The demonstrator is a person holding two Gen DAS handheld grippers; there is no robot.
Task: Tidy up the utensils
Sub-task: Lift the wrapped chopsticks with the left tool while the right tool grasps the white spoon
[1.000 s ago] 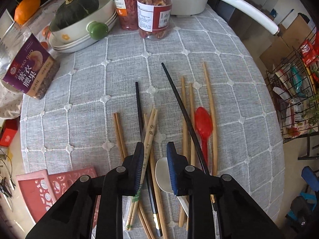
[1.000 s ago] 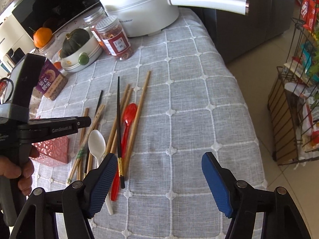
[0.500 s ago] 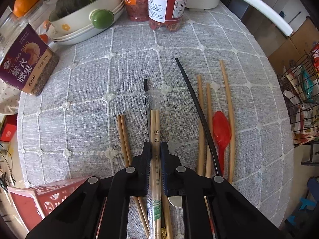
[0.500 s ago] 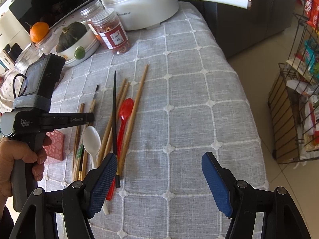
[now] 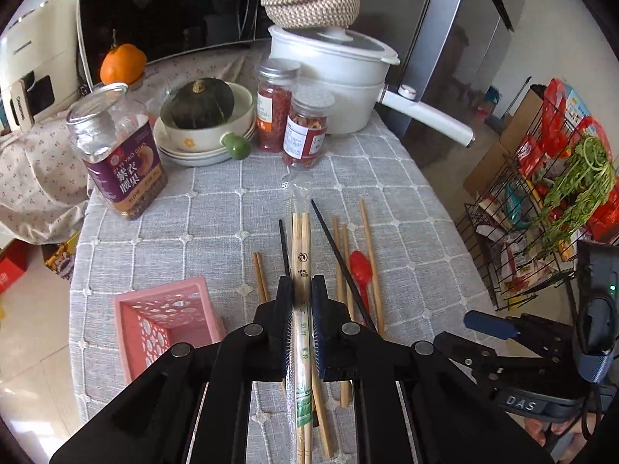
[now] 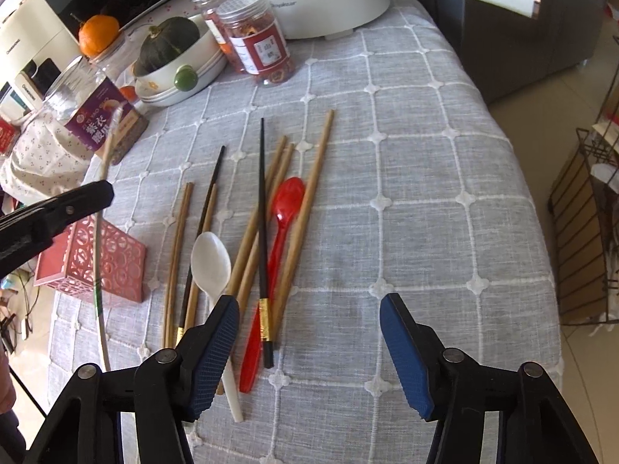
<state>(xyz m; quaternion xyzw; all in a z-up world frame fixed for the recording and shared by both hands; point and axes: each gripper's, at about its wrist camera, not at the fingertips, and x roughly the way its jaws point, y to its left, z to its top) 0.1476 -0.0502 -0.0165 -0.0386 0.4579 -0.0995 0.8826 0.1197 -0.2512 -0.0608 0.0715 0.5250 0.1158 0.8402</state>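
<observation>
My left gripper (image 5: 301, 301) clamped on clear-wrapped pair of bamboo chopsticks (image 5: 301, 247), lifted off grey checked tablecloth (image 5: 201, 224). My right gripper (image 6: 309, 321) closing, nothing between pads. Beyond it: white plastic spoon (image 6: 211, 259), red plastic spoon (image 6: 284, 208), loose wooden chopsticks (image 6: 309, 193). Pink perforated basket (image 5: 162, 317) lower left.

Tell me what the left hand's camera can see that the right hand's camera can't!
Only the left wrist view shows the woven basket on the white pot, the inside of the pink basket, and the left gripper shut on wrapped bamboo chopsticks.

Only the right wrist view shows the white spoon and the right gripper, its jaws closing with nothing between them.

Both show the red spoon, the black chopsticks, the squash in its bowl and the orange.
</observation>
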